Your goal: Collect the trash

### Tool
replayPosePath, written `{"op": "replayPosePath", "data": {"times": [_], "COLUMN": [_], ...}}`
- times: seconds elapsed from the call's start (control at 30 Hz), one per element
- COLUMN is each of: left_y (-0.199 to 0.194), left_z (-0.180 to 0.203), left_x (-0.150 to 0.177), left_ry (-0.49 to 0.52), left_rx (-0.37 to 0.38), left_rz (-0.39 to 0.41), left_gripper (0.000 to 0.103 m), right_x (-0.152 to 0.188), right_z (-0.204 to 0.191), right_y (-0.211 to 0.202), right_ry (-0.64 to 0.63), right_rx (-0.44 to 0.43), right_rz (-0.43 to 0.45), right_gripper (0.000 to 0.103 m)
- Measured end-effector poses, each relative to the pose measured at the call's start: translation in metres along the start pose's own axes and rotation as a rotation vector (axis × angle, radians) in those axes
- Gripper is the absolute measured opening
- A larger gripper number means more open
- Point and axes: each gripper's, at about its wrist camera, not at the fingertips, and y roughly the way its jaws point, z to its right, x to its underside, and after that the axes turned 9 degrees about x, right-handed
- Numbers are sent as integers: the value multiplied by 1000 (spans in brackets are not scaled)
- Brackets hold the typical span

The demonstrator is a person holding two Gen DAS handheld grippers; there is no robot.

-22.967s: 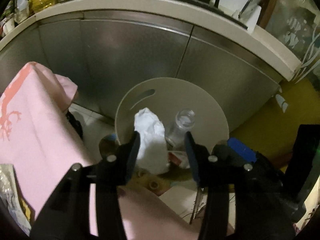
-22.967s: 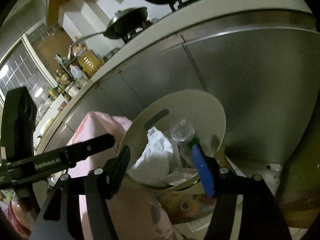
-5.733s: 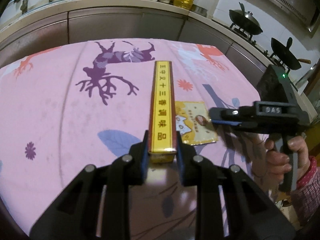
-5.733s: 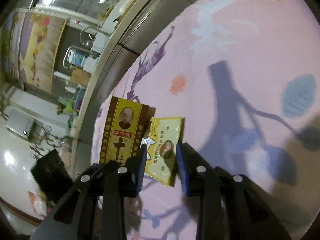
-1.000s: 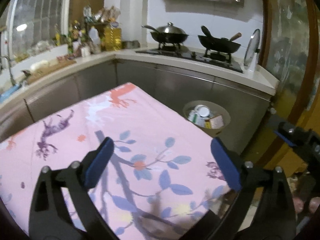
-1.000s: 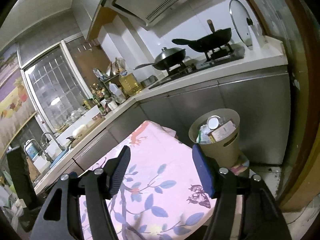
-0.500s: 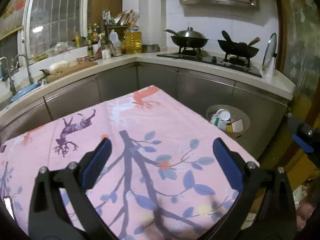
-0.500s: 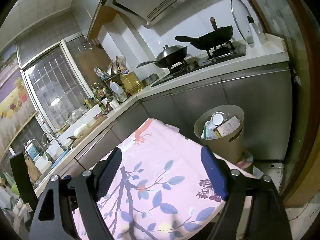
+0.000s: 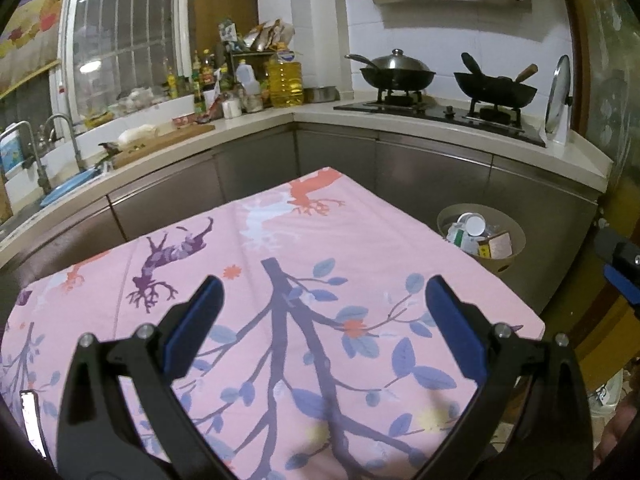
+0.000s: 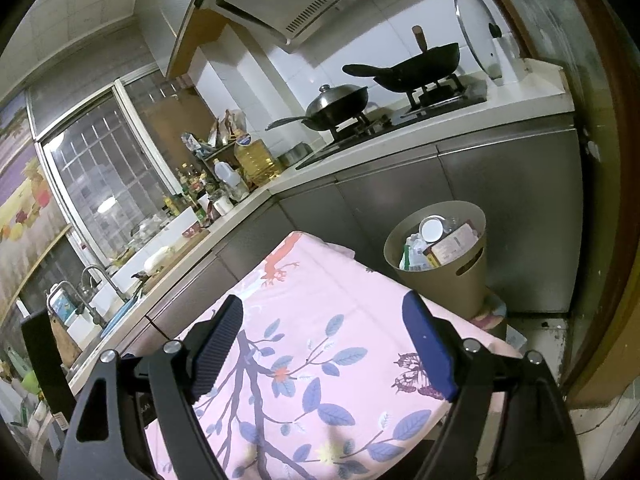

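Kitchen counters (image 9: 400, 130) wrap the back of both views, with steel cabinet doors (image 10: 508, 216) under them, a hob bearing two woks (image 9: 394, 74) and a window (image 9: 120, 36) over the sink side. Nearer lies the table, covered by a pink cloth (image 9: 320, 248) printed with branches and blue leaves; its top shows nothing but the print. Past the table's far corner, against the cabinets, stands a tan bin (image 10: 448, 276), filled to the rim with trash (image 10: 436, 242): a brown box, a white-capped bottle and wrappers. The left gripper (image 9: 318, 322) hangs over the cloth, jaws wide, nothing between them. The right gripper (image 10: 322, 350) is likewise spread wide and empty, its jaws having just been opening.
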Motion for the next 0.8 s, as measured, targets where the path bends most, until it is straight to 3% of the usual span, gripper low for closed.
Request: {"op": "replayPosePath", "data": {"times": [0.4,0.8], "left_y": [0,0], "left_z": [4,7], "left_x": [-1,2], "left_ry": [36,40], "left_rx": [-65,-56], "left_rz": [3,-22], "left_gripper": [97,97], "right_x": [-1,1], "right_z": [5,7], "right_y": [-1,1], "right_ry": [17,26], "right_rx": [7,15], "right_rz": [5,3], "right_gripper": [81,81]}}
